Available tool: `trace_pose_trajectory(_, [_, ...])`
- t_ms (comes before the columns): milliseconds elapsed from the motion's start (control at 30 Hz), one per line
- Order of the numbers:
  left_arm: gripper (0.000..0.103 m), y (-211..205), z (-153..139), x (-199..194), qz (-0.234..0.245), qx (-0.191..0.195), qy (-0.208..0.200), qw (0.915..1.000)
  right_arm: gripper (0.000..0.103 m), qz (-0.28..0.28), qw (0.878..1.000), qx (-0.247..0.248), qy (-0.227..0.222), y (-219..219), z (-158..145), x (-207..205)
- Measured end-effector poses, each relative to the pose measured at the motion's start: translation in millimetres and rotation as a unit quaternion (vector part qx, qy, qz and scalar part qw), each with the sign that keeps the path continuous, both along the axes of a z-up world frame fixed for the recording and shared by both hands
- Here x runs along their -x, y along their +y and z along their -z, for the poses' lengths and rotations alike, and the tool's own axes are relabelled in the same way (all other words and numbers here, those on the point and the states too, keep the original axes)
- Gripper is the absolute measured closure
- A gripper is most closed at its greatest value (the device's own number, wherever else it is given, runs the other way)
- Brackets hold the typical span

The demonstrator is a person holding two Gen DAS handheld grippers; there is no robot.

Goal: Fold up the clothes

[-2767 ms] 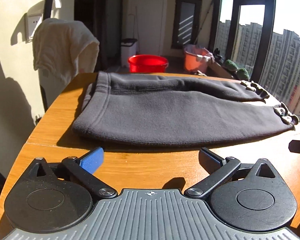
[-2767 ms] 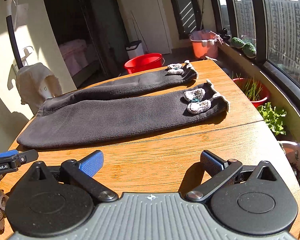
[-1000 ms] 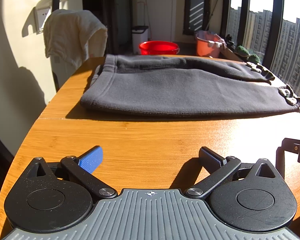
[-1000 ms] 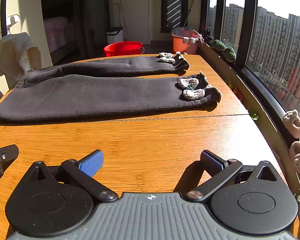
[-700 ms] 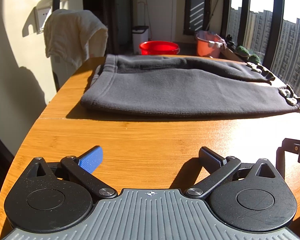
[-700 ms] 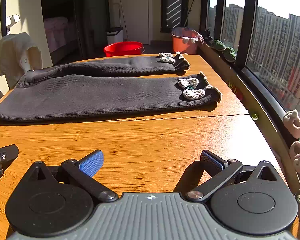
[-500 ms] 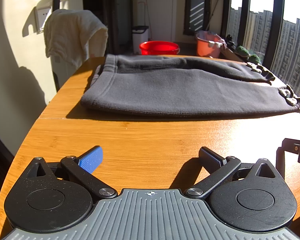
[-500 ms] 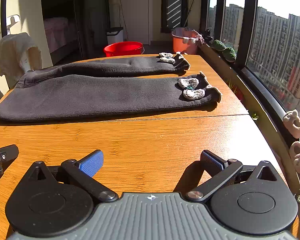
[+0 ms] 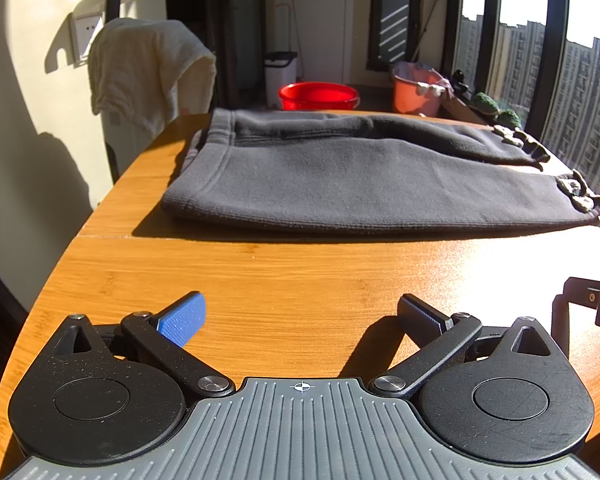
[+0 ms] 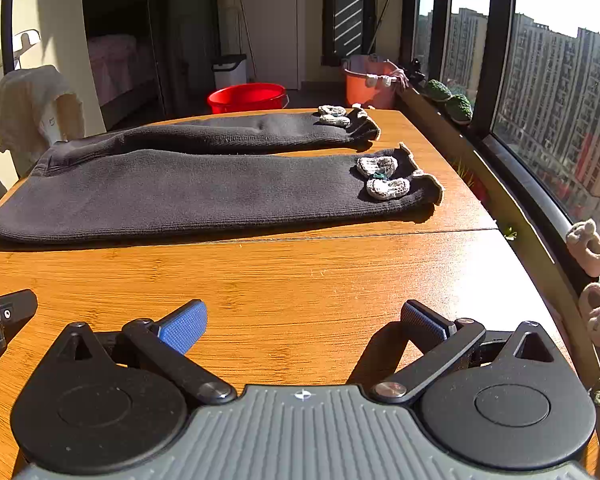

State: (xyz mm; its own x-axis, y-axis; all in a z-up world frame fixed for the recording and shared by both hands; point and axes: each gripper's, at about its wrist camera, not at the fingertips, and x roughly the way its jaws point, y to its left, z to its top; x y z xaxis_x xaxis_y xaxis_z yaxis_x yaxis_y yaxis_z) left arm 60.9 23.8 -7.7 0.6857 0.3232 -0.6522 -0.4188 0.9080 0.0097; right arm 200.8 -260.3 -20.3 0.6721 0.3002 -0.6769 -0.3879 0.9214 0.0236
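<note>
Nothing's really changed in the last sec: both views match the ones just before, so I'm parked, not moving. Going back a bit further, I was closer in to the trousers (image 9: 364, 176) w/ both tools, and since then I've pulled back toward the near edge of the table (image 9: 260, 280) and levelled out; the garment itself hasn't shifted. It lies flat across the far half of the table, waistband (image 9: 216, 148) to my left, both legs running out to the right, the near leg (image 10: 204, 196) and far leg (image 10: 236, 132) lying apart at the cuffs, each cuff carrying small pale knitted decorations (image 10: 384, 178). Left gripper (image 9: 300, 316) is spread wide, blue pad (image 9: 182, 320) and dark pad (image 9: 422, 316) well apart, nothing btwn them, just bare wood. Right gripper (image 10: 304, 320) same story: wide apart, empty, over bare table. Each tool pokes into the other's view at the edge, so they sit side by side, well short of the cloth. My read: the garment has been laid out and smoothed, no fold made yet, so the task is basically at the start. Next prob means going back in, left to the waistband, right to a cuff, and bringing one leg over the other. Thick fleecy fabric, so I'd expect it to hold a fold ok but bunch if I pinch too little.
</note>
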Motion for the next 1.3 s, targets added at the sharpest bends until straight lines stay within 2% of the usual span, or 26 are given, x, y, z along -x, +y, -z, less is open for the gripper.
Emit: trace_pose_trajectory(1300, [0.000, -3.0, -0.5, 0.2, -0.008, -0.002, 0.001, 1.0000, 0.000, 0.000, 1.000, 0.000, 0.000, -0.6, -0.8, 0.0])
